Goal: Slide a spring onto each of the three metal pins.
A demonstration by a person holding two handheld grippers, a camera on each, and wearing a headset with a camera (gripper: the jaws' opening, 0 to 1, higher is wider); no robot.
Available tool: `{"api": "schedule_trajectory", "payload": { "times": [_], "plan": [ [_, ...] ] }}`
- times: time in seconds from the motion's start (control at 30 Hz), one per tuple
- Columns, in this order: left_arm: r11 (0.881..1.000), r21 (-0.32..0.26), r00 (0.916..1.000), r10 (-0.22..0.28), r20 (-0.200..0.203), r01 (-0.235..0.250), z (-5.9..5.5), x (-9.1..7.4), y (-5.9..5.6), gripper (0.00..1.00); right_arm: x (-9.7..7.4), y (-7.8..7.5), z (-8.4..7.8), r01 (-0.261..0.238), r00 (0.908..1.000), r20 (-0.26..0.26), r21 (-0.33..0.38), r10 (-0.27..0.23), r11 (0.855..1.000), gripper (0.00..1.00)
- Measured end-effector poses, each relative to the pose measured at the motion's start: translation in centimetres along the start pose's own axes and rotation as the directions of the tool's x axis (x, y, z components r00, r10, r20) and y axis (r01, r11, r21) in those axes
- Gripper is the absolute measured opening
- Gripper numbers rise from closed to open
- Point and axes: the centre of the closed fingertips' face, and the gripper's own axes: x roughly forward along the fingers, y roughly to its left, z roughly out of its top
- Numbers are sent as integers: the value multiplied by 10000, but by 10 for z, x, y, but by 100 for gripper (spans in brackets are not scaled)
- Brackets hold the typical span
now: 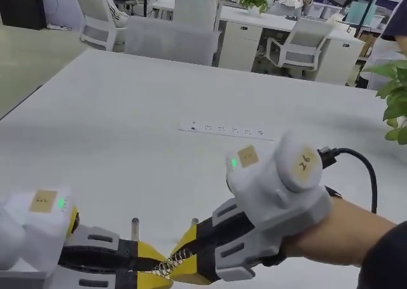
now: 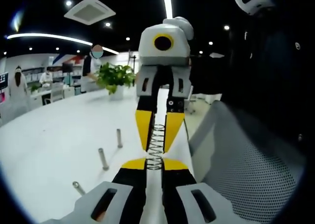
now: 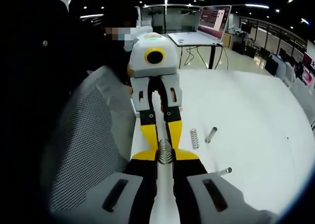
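A wide white worktop [image 1: 191, 92] carries everything, and the work sits close to its near edge. A mesh-backed chair [image 2: 246, 160] stands just off that edge, and a leafy plant [image 2: 115, 77] shows toward the far end of the worktop. The two grippers meet nose to nose over the near edge. The left gripper [image 2: 154, 164] reaches in from the near left corner, and the right gripper [image 3: 165, 157], carried by a bare hand [image 1: 331, 228], reaches in from the right. The fingers of both are clenched on one spring [image 2: 156, 147], one pair at each end, so the coil stretches straight between their yellow tips, just above the worktop. A white power strip [image 1: 227, 130] lies flat around the middle of the worktop, well apart from the grippers. Three metal pins [image 2: 102, 158] stand in a short line on the worktop near its front edge, just beside the joined fingertips, all of them bare. A second spring [image 3: 194, 138] lies flat on the worktop close to one of the pins, not on it.
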Motion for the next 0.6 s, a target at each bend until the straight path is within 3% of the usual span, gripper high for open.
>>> {"api": "schedule_trajectory", "payload": {
  "times": [0.3, 0.6],
  "plan": [
    [10000, 0, 10000, 34, -40, -34, 0, 1, 0, 4, 1, -1, 2, -16, 10000, -19, -6, 16, 10000, 8],
    [9996, -229, 9998, 179, 41, -178, -1, -1, 3, 16, -1, -8, -7, 193, 9990, -412, -32, -194, 9998, 8]
  ]
}}
